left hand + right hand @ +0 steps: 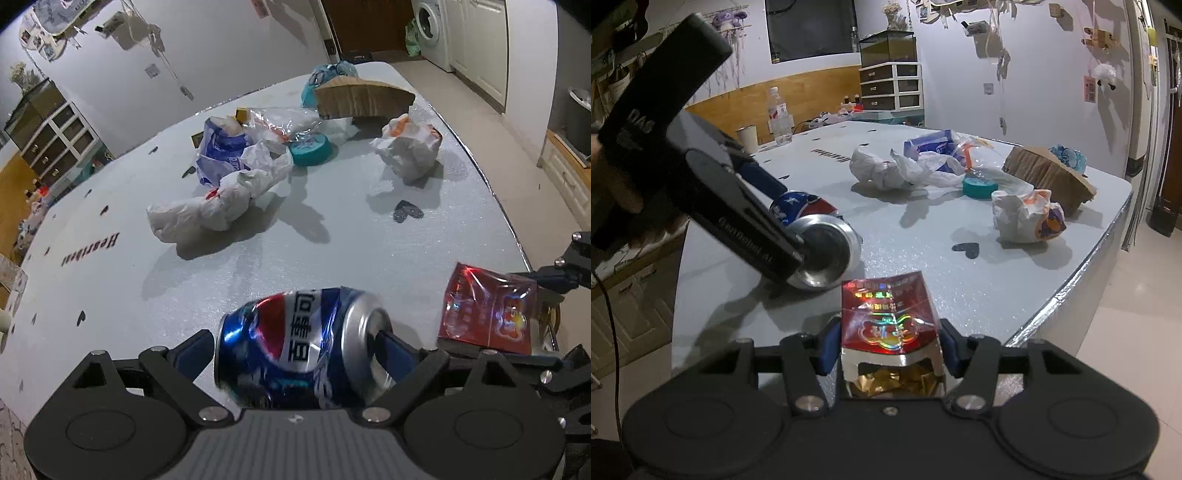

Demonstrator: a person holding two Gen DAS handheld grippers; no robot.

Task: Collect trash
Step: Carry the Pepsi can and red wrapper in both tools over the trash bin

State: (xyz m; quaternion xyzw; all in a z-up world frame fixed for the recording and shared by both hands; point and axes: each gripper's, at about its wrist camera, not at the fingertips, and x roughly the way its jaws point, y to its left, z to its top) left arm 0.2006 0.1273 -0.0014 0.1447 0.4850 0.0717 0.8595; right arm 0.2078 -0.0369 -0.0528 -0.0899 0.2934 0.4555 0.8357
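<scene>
Left wrist view: the left hand-held gripper (295, 343) clamps a dented can (299, 343) end to end, just over the desk (110, 258). Much trash is left: white bags (221, 195), a teal lid (309, 148), cardboard (364, 99).

Right wrist view: the right hand-held gripper (888, 349) pinches a red packet (888, 321) between narrowly set fingers, at the desk's near edge. No bin shows.

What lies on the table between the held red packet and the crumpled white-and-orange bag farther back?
Only a dark heart mark on the table, between the red packet and the white-and-orange bag; clearest in the right wrist view.
</scene>
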